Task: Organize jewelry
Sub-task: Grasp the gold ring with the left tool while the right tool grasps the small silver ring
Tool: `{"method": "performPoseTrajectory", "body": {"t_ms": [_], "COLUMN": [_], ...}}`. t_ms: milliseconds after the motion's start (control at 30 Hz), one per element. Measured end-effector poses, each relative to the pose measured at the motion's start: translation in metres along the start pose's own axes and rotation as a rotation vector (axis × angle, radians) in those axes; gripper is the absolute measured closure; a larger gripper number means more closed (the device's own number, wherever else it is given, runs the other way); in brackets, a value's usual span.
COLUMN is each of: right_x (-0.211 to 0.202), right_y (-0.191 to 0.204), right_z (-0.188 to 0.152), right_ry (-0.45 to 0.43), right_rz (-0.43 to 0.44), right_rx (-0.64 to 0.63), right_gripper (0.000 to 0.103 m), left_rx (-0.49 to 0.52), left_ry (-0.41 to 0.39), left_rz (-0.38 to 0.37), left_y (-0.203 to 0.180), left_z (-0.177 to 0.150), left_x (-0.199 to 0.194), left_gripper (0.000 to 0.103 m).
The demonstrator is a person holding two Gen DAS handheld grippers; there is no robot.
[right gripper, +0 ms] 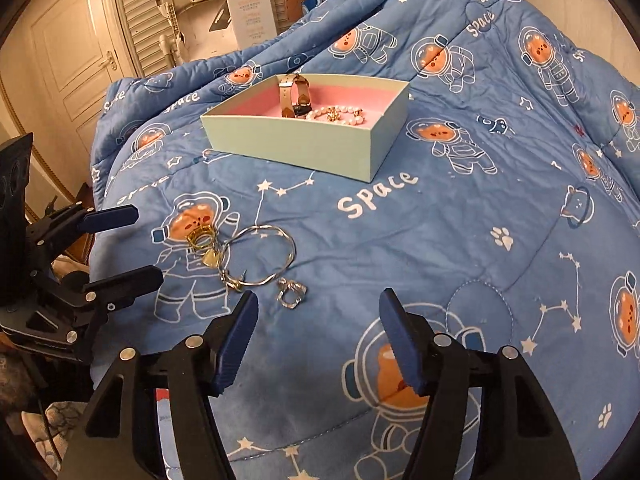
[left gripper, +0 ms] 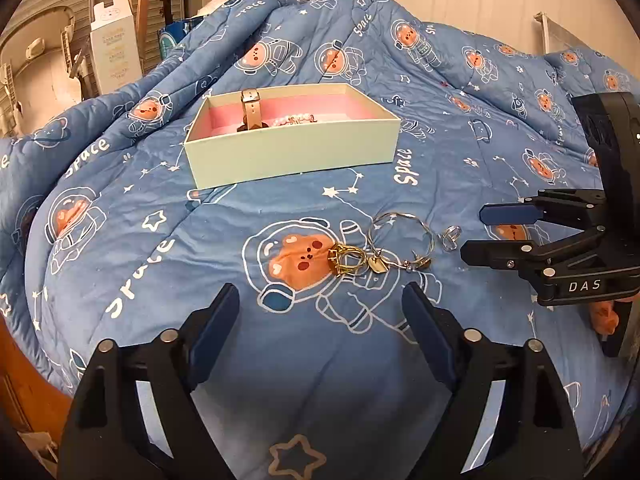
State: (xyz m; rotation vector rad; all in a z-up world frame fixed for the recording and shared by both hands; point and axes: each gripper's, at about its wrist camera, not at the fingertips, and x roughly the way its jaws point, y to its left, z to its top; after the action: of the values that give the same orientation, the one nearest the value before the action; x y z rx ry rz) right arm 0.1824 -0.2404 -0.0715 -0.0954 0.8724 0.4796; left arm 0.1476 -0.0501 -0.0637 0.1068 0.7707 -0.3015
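A blue quilt point(left gripper: 280, 360) printed with astronaut bears, stars and the word "Space" covers the bed and fills most of both wrist views. On it, toward the far side, sits a pale green open box point(left gripper: 294, 152) with a pink lining; inside it a watch point(left gripper: 250, 110) with a light strap stands on edge at the left end, and a pearl bracelet point(right gripper: 340, 114) lies just beside it on the lining. The left gripper point(left gripper: 320, 304) hovers over the quilt with its blue-padded jaws spread apart and nothing between them; its fingers frame the loose jewelry that lies just beyond their tips. The right gripper point(right gripper: 316, 308) is likewise spread and empty, its tips just short of the same cluster, and it shows in the left view at the right edge, pointing in toward the pieces. Nearer than the box and well apart from it, the loose jewelry lies on the quilt: a thin silver bangle point(left gripper: 400, 236) with small charms at its near side, a gold ring point(left gripper: 346, 262) touching the bangle's left side on a printed bear, a small gold heart charm point(left gripper: 378, 266) between them, and a silver ring point(left gripper: 451, 236) lying just beside the bangle on the right, nearest to the right gripper's tips.
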Motion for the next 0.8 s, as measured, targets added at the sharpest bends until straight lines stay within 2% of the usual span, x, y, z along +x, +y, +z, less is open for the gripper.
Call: {"method": "performPoseTrajectory", "body": {"t_ms": [100, 333, 567, 800], "right_x": [0.003, 0.008, 0.017, 0.022], "right_y": [0.002, 0.003, 0.011, 0.019], "right_z": [-0.004, -0.002, 0.003, 0.005], "right_ry": [0.007, 0.014, 0.023, 0.032], "right_rz": [0.007, 0.011, -0.008, -0.017], "right_rx": [0.001, 0.004, -0.026, -0.039], "right_gripper": [0.053, 0.062, 0.068, 0.084], "left_rx": [-0.014, -0.041, -0.059, -0.073], "left_ry": [0.015, 0.023, 0.034, 0.037], "left_rz": [-0.002, -0.014, -0.015, -0.029], "left_y": [0.001, 0.002, 0.002, 0.003], "left_z": [-0.001, 0.006, 0.009, 0.018], "left_x": [0.005, 0.015, 0.022, 0.028], "left_gripper": [0.032, 0.042, 0.045, 0.051]}}
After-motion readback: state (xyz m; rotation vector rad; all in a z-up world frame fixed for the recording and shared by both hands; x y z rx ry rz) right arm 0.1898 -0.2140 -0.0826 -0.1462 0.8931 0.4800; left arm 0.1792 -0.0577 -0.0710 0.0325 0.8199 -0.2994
